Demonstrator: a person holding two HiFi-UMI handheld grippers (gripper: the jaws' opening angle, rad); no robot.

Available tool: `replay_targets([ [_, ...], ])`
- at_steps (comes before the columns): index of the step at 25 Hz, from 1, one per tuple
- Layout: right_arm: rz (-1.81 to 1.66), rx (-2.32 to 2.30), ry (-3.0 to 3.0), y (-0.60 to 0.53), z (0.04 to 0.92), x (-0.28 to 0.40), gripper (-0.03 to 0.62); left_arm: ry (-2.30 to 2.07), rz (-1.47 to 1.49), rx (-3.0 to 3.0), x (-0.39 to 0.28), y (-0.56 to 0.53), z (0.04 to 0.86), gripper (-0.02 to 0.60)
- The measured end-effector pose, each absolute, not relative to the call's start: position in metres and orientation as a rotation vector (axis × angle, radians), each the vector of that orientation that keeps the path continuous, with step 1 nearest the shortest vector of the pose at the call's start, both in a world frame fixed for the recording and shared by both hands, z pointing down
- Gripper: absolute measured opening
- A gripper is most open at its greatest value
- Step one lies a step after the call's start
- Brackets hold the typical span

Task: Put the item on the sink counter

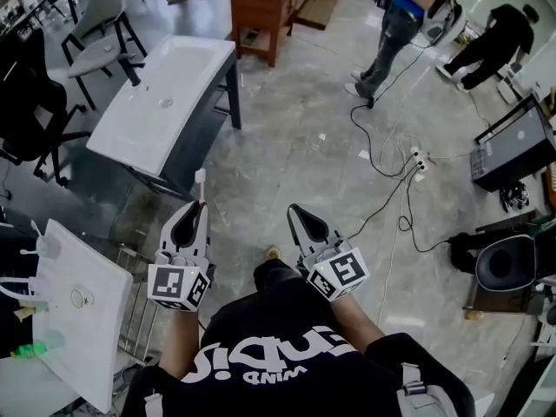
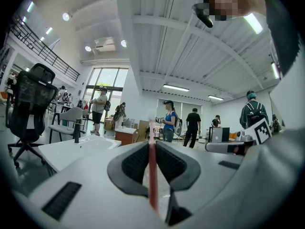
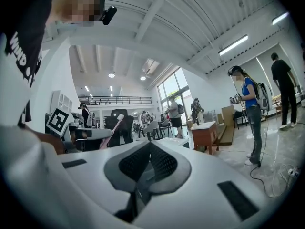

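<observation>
Clamping toothbrush (image 1: 201, 185) in left claw (image 1: 196, 208)

Two white rectangular ceramic sink counters (image 1: 178, 76); beyond them, one brown wooden cabinet (image 1: 261, 11). Two grey grippers: left gripper (image 1: 193, 211), right gripper (image 1: 297, 211). One pink-handled toothbrush (image 1: 201, 185).

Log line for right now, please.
left gripper: shut on toothbrush | right gripper: shut, empty | sink: ahead-left, toothbrush not yet on it

Blk tee (image 1: 287, 359); grey L claw (image 1: 197, 207), R claw (image 1: 294, 208)
</observation>
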State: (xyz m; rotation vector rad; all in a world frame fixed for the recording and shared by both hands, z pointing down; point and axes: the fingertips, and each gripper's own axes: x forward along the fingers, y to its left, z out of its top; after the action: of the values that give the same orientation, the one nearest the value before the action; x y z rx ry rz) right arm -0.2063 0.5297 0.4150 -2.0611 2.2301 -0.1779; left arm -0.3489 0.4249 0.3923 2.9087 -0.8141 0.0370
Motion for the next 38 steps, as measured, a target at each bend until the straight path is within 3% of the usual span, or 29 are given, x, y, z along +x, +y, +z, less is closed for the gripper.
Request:
replay_targets([
  [13, -0.150, -1.988, 2.313, 0.448, 0.416, -0.113, 0.018, -0.901, 0.009, 2.899, -0.262, 0.355, 0.391, 0.063],
  [38, -0.187, -2.023, 2.275, 0.339, 0.432, -0.020, 0.018, -0.879, 0.054, 2.880, -0.173, 0.235, 0.413, 0.063],
])
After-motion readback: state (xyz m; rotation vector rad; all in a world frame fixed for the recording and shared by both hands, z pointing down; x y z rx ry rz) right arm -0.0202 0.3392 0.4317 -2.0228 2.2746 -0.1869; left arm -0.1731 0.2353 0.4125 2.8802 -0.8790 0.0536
